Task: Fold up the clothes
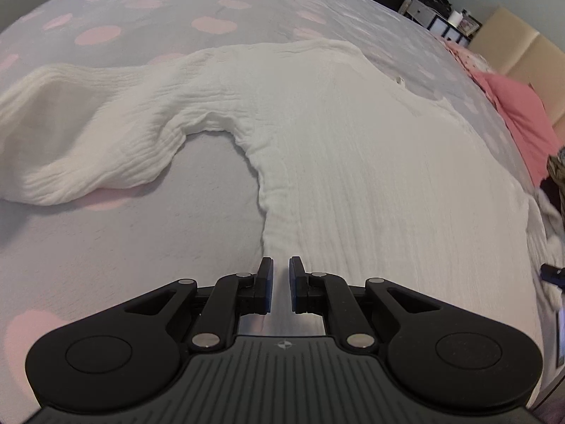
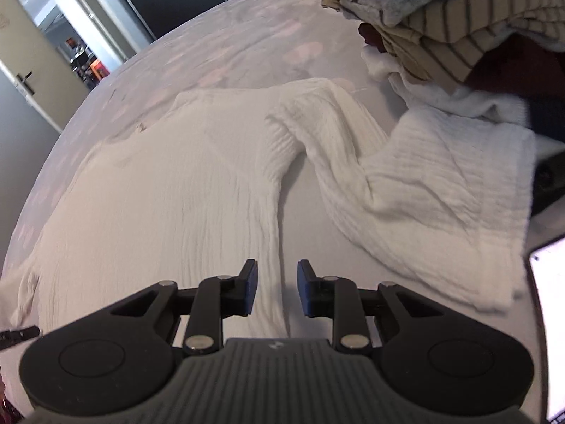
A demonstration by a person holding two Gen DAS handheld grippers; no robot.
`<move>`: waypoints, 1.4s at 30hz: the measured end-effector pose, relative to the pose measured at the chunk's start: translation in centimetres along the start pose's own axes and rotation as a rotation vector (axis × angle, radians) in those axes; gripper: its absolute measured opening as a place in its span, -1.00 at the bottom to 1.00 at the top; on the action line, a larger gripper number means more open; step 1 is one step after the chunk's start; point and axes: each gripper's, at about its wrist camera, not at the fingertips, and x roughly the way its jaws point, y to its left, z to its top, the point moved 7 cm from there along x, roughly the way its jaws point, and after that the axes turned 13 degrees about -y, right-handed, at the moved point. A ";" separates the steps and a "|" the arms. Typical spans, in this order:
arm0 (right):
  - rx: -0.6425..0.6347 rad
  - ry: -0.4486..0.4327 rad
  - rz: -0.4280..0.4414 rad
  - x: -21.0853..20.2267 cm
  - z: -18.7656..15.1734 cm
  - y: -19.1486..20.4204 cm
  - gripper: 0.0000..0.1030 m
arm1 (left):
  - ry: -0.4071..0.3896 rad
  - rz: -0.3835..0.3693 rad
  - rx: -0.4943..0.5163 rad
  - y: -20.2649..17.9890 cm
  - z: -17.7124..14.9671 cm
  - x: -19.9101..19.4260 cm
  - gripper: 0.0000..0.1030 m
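Both hand-held grippers (image 1: 281, 268) (image 2: 277, 272) hang empty, slightly parted, over apple-print bedsheet (image 1: 141, 240).

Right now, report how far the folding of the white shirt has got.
Done: the white shirt lies spread flat on the bedspread. In hand: nothing; the left tongs and right tongs hover empty above its hem. Left: both sleeves still stick out, and no fold shows. A pile of clothes waits beside it.

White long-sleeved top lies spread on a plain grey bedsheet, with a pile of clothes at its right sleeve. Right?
Not quite: the bedsheet is grey with pink apple shapes, not plain, as the left wrist view shows. The white top does lie spread, and the clothes pile sits by its right sleeve.
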 end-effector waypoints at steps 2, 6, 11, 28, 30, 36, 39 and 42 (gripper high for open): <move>0.005 0.008 -0.008 1.6 0.0 0.1 -0.46 | -0.007 -0.002 -0.023 0.0 0.4 1.1 -0.87; 0.044 0.009 0.026 3.6 0.0 0.3 -0.74 | -0.045 -0.020 -0.034 -0.2 1.2 2.2 -0.92; -0.032 -0.057 -0.077 3.6 1.3 -0.2 -0.92 | -0.139 0.089 0.059 -0.2 2.5 1.6 -1.00; -0.077 0.098 -0.052 0.8 -1.7 -1.5 -0.34 | 0.042 0.068 0.085 1.3 -1.1 -1.4 -0.72; -0.079 0.139 -0.018 -0.7 -3.0 -1.9 -0.34 | 0.074 0.036 0.083 1.7 -2.7 -2.7 -0.72; -0.038 0.279 0.040 -5.3 -7.5 -3.1 -0.35 | 0.209 -0.029 0.073 2.1 -6.9 -6.6 -0.72; -0.058 0.327 0.053 -7.5 -9.7 -3.4 -0.43 | 0.281 -0.051 0.102 1.5 -9.5 -8.1 -0.72; -0.024 0.349 0.072 -9.4 -11.4 -4.0 -0.43 | 0.307 -0.069 0.133 0.7 -11.5 -9.4 -0.72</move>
